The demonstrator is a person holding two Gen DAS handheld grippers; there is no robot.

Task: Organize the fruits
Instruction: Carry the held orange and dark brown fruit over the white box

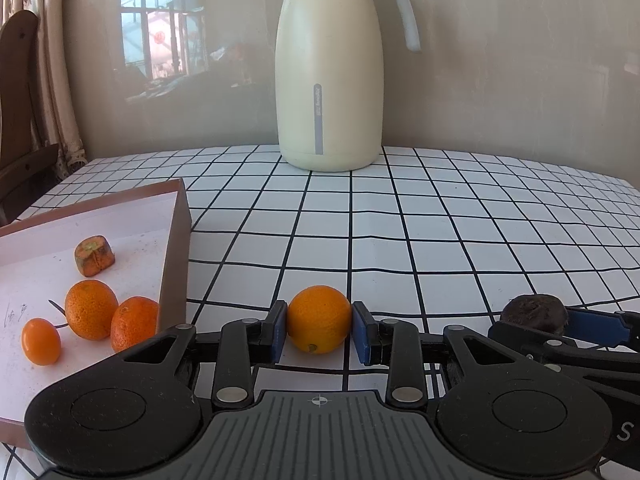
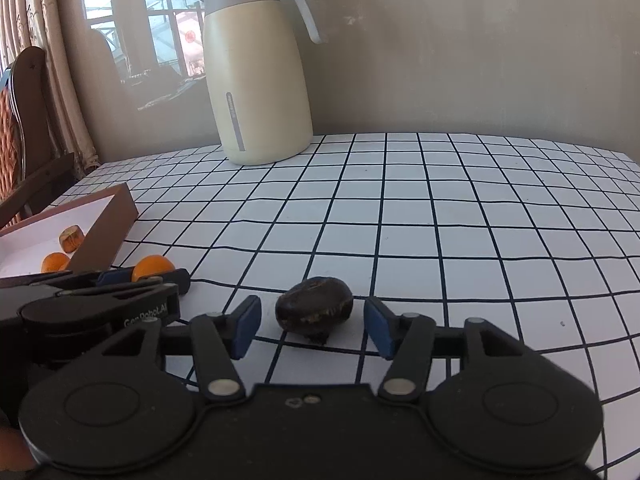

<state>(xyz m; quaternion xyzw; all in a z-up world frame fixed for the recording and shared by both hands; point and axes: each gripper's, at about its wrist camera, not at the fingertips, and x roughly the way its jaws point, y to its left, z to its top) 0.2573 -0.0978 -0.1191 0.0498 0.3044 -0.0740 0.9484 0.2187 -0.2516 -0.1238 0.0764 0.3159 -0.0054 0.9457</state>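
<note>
My left gripper (image 1: 319, 330) is shut on an orange (image 1: 319, 319) that rests on the checked tablecloth, just right of a shallow brown box (image 1: 174, 248). The box holds two oranges (image 1: 91, 309), a small kumquat (image 1: 41, 341) and a squarish persimmon (image 1: 94, 257). My right gripper (image 2: 312, 326) is open around a dark brown fruit (image 2: 315, 309) lying on the cloth, with a gap on each side. The same dark fruit (image 1: 534, 312) and right gripper show at the right of the left wrist view. The left gripper and its orange (image 2: 153, 266) show at the left of the right wrist view.
A tall cream thermos jug (image 1: 330, 88) with a grey lid and handle stands at the back of the table near the wall. A wooden chair (image 2: 28, 128) and curtain are beyond the table's left edge. The checked tablecloth (image 2: 460, 220) stretches to the right.
</note>
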